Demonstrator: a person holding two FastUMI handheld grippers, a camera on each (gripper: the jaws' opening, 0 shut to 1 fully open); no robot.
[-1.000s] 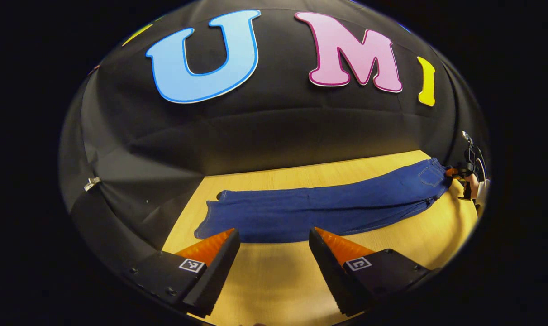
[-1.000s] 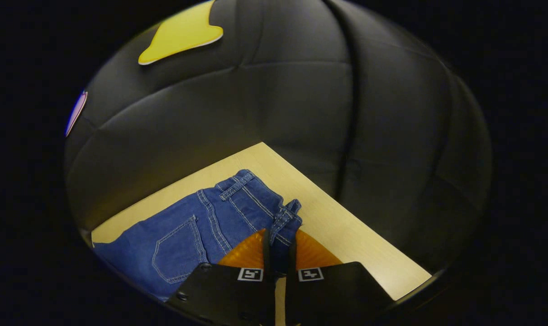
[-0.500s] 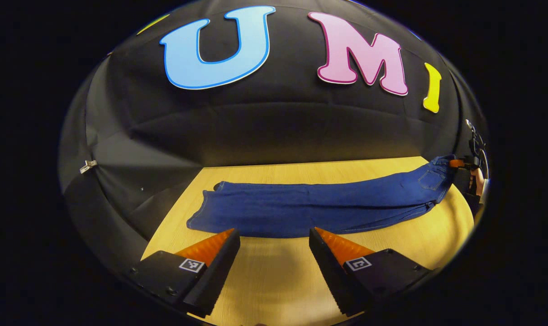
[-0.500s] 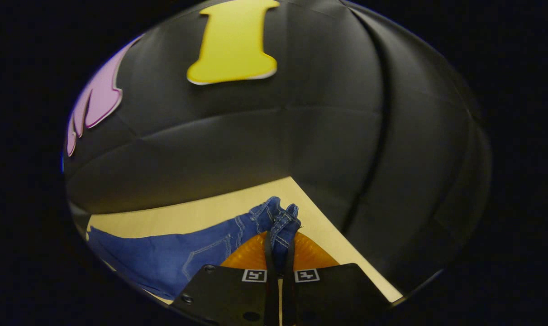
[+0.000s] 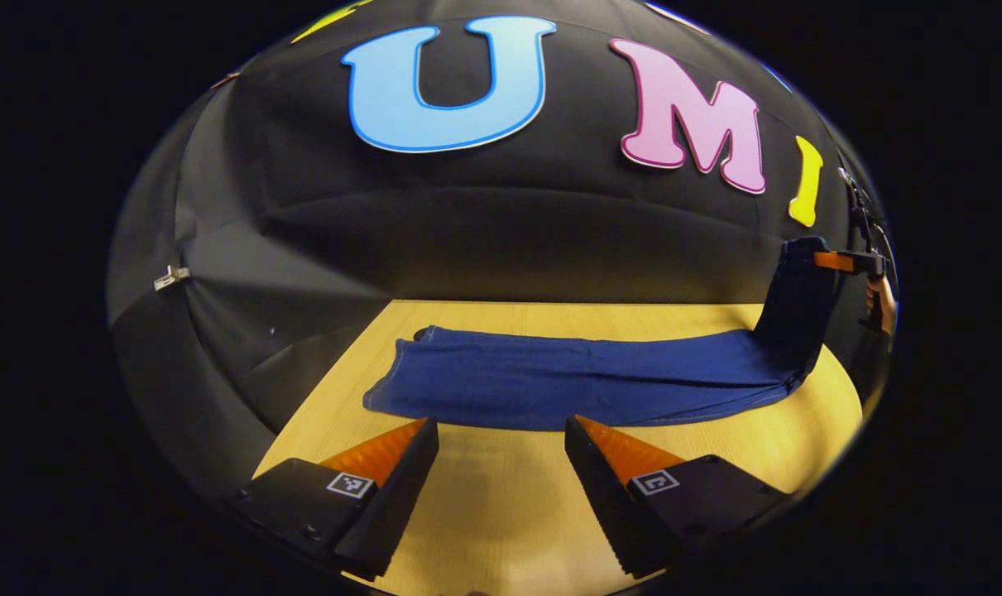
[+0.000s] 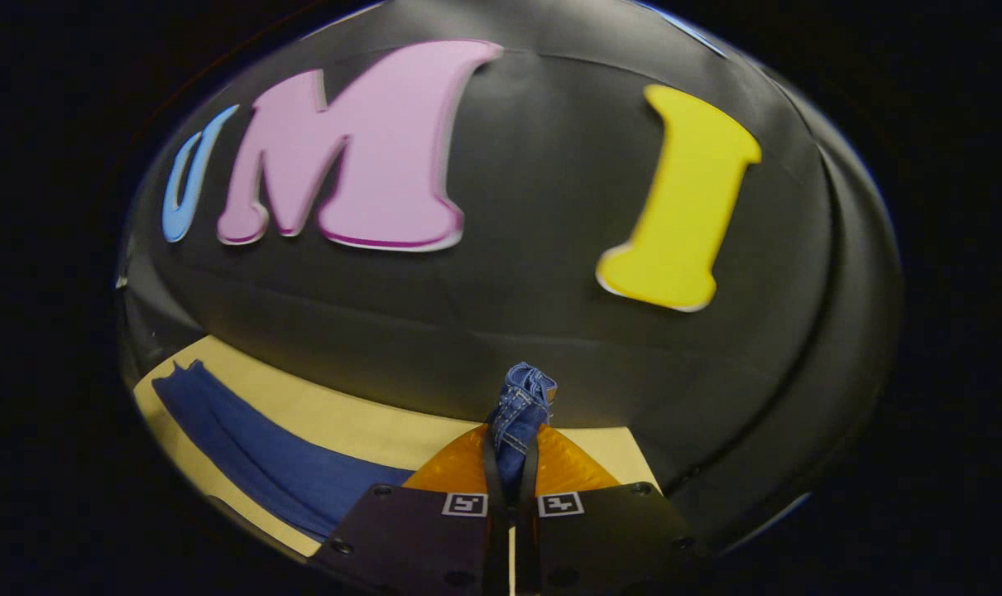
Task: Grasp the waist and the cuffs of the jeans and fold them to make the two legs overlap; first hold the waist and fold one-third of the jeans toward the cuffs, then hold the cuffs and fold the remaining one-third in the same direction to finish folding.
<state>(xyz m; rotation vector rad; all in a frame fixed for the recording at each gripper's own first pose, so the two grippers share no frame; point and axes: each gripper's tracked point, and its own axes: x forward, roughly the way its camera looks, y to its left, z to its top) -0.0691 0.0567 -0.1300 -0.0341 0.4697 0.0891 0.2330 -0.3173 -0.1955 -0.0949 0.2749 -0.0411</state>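
1. While its two fingers press together on a bunched fold of denim, the right gripper (image 6: pixel 509 463) holds the waist (image 6: pixel 524 396) of the dark blue denim jeans (image 5: pixel 583 377); the stitched waistband sticks up just beyond the fingertips in the right gripper view.
2. Seen from the left gripper view, that same right gripper (image 5: pixel 840 261) sits far off at the right edge with a hand (image 5: pixel 879 296) behind it, and the waist end of the jeans hangs from it, raised off the light wooden table (image 5: pixel 501 505).
3. By contrast, the left gripper (image 5: pixel 501 434) stands wide open with nothing between its fingers, poised over bare table just in front of the near edge of the jeans.
4. Outward from the grippers, the rest of the jeans lies flat along the table, the legs stacked into one long strip, with the cuffs (image 5: pixel 397 377) at the far left end, near the table's corner.
5. Judging from the lifted waist, the step in hand is the first fold: carrying the waist third over toward the cuffs.
6. As a judgement, the next move calls for the right gripper to travel along the strip toward the cuffs and lay the waist down about a third of the way, keeping the edges aligned.
7. Should the cloth drag, the open left gripper looks well placed to steady the near edge, and afterwards to go for the cuffs.
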